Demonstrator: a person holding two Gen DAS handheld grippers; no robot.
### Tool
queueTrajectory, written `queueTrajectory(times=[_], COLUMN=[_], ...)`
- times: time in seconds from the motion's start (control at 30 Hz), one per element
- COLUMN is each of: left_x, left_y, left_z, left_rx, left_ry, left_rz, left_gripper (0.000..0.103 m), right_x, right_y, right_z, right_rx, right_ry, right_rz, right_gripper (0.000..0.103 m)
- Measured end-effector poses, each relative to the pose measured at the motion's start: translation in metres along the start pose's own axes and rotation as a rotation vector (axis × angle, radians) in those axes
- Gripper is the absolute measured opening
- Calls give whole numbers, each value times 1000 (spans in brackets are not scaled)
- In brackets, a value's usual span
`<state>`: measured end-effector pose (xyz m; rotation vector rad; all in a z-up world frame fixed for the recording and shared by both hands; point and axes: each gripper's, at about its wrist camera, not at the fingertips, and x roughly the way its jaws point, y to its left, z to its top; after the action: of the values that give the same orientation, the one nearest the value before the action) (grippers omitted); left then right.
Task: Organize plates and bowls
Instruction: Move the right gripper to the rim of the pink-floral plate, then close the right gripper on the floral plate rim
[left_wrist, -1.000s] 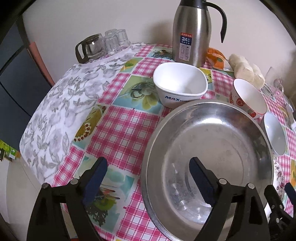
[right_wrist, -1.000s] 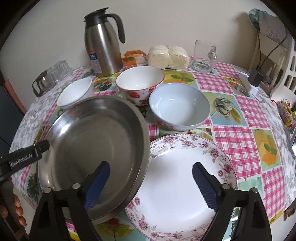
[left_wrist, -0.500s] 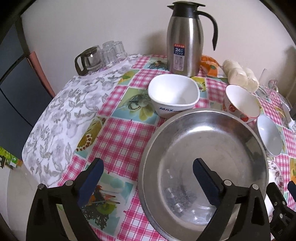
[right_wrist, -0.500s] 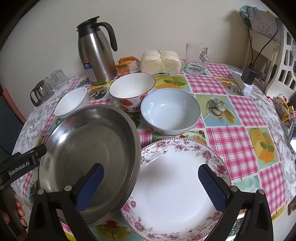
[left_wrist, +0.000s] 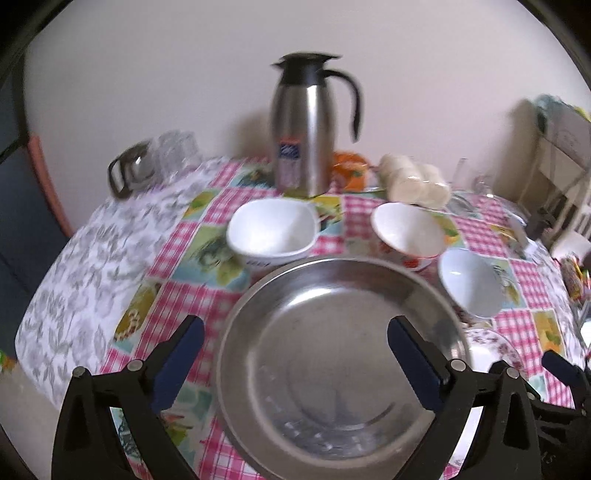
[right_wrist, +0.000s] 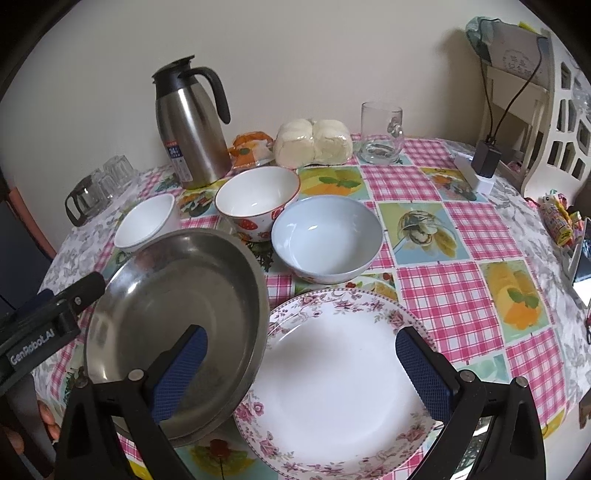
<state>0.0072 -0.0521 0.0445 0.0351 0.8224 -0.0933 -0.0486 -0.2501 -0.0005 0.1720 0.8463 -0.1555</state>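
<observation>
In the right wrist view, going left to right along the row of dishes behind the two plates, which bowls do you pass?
Small white bowl → strawberry-patterned bowl → pale blue bowl.
</observation>
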Motion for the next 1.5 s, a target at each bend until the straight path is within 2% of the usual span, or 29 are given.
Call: queueTrajectory(times=[0.13,0.3,0.53,0.73,0.83,1.1,1.27,1.4,1.47,1.5], left_x=[-10,-18,-22,-29,-28,-15,-9,-11,-13,-13], left_y=[-16,-31,-63,-87,-98,-110,-109,-114,-117,-118], left_z=[2,1,-10,-18,-23,-33,-35,-36,-36,-37], left_rx=[29,5,29,59,74,78,56,68,78,83], left_ry=[-17,-20,20,31,63,155,191,188,188,190], left_rz=[-61,-176,-266,-299,-325,-354,-370,-393,-402,-407], left_gripper=[99,99,99,99,99,99,99,98,98,98], right_x=[-2,0,-5,-10,-10,13,32,41,45,46], right_y=[-11,-32,-81,-120,-133,-144,-141,-140,-139,-139], right_z=[0,-3,-5,-13,-20,-35,-42,-46,-49,-49], right_rx=[20,50,143,224,248,273,278,295,300,301], right_ry=[8,26,10,8,15,120,186,221,237,241], right_rz=[6,-9,-64,-88,-107,-93,-52,-16,7,13], right_gripper=[103,103,103,103,103,102,88,71,55,37])
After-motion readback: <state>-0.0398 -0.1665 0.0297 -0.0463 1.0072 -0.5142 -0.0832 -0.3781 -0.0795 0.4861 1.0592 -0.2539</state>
